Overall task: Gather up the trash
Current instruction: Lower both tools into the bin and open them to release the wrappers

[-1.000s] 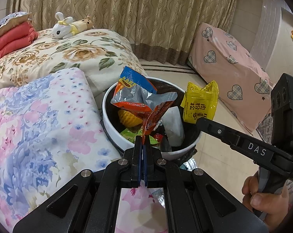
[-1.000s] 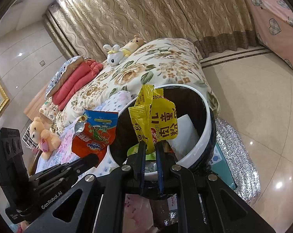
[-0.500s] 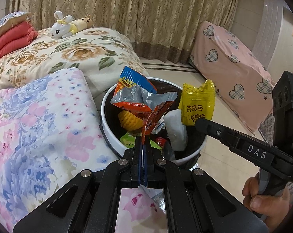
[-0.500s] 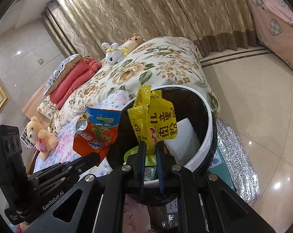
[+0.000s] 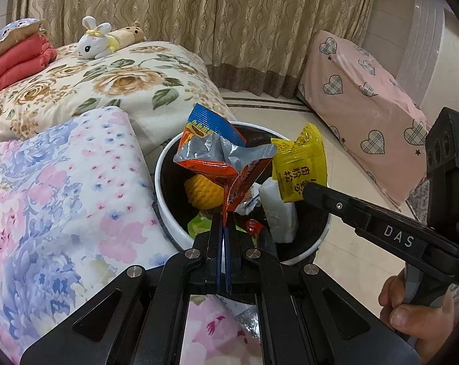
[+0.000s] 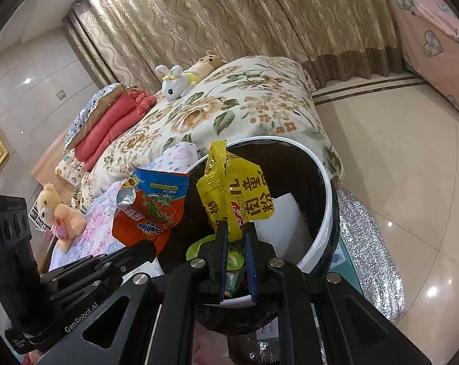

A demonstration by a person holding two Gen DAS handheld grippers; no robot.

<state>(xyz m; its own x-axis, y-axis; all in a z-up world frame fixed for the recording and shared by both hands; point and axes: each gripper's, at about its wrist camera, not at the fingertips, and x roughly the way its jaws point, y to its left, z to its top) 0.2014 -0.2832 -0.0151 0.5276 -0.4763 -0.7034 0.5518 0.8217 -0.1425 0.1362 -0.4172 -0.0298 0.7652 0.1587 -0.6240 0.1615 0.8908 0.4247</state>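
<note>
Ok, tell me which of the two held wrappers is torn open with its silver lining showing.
The orange-and-blue snack bag in the left gripper; the yellow wrapper shows no lining.

"DAS" marks the right hand-held gripper (image 5: 302,191); "GenRobot.AI" marks the left hand-held gripper (image 6: 147,248).

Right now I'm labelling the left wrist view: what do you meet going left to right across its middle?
Pastel floral quilt → white bin rim → orange-and-blue snack wrapper → yellow snack packet → right gripper → pink heart-patterned cover.
</note>
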